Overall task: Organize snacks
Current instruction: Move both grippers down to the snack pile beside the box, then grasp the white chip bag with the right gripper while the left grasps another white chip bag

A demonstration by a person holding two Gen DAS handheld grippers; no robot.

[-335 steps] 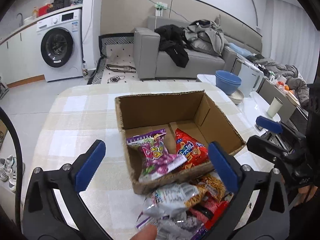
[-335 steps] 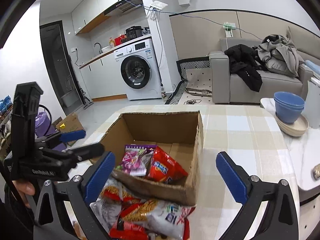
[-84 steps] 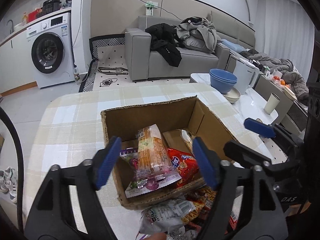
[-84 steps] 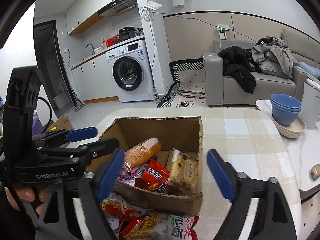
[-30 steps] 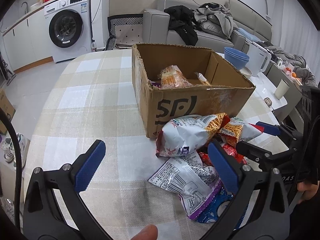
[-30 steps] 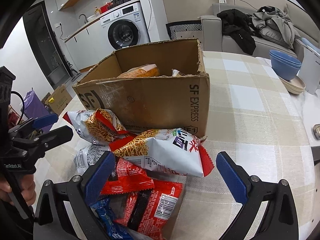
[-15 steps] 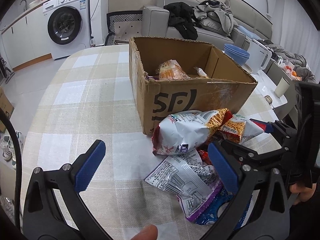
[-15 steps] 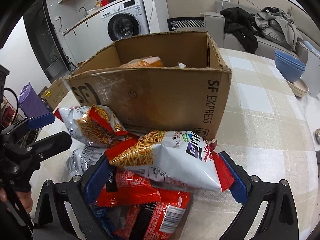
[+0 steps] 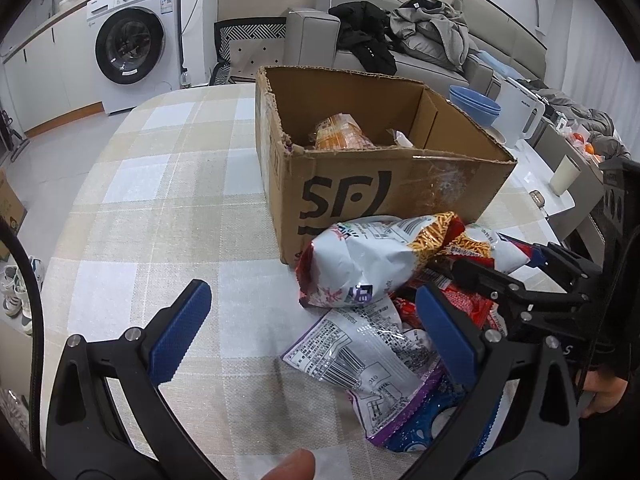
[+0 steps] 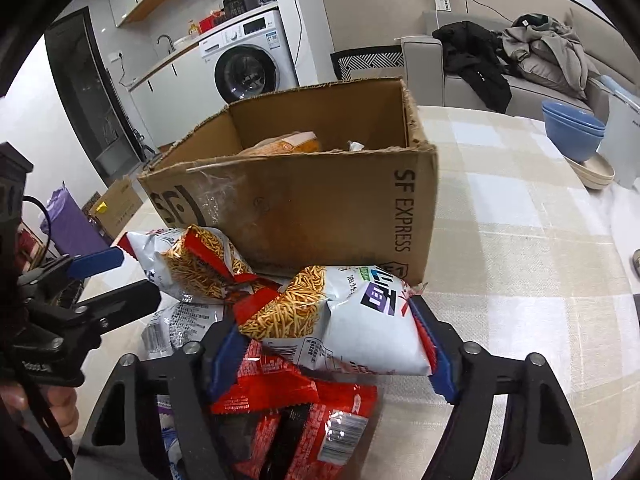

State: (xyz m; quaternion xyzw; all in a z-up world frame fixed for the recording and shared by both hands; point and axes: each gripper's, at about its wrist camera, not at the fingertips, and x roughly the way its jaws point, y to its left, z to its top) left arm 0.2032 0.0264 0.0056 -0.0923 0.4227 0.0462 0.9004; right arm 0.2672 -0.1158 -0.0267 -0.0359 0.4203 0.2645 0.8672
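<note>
The right gripper [image 10: 326,346] closes around a white noodle-snack bag [image 10: 344,320] lying just in front of the cardboard box [image 10: 320,208] on the checked tabletop [image 10: 520,248], its blue pads pressed against the bag's two ends. The grip sits across the bag's width, probably so the puffy packet can be raised clear of the pile and over the box's near wall. The wrist view suggests real contact on both sides, though the bag hides most of each pad.

The left gripper [image 9: 312,332] hangs spread and empty at 7 o'clock from the box, low over bare cloth, leaving the pile to the other tool. Between its fingers lies a flat silver packet [image 9: 360,352] printed with a barcode, atop a blue-and-purple wrapper [image 9: 416,428].

A second noodle bag [image 10: 192,260] leans against the box front at 9 o'clock from the held one, and red packets [image 10: 304,420] lie beneath. An orange snack pack [image 9: 340,132] already rests in the box, with plenty of room left.

The sorting looks partly done: several snacks remain outside the box. The crinkly, air-filled bag could slip or twist if squeezed unevenly.
</note>
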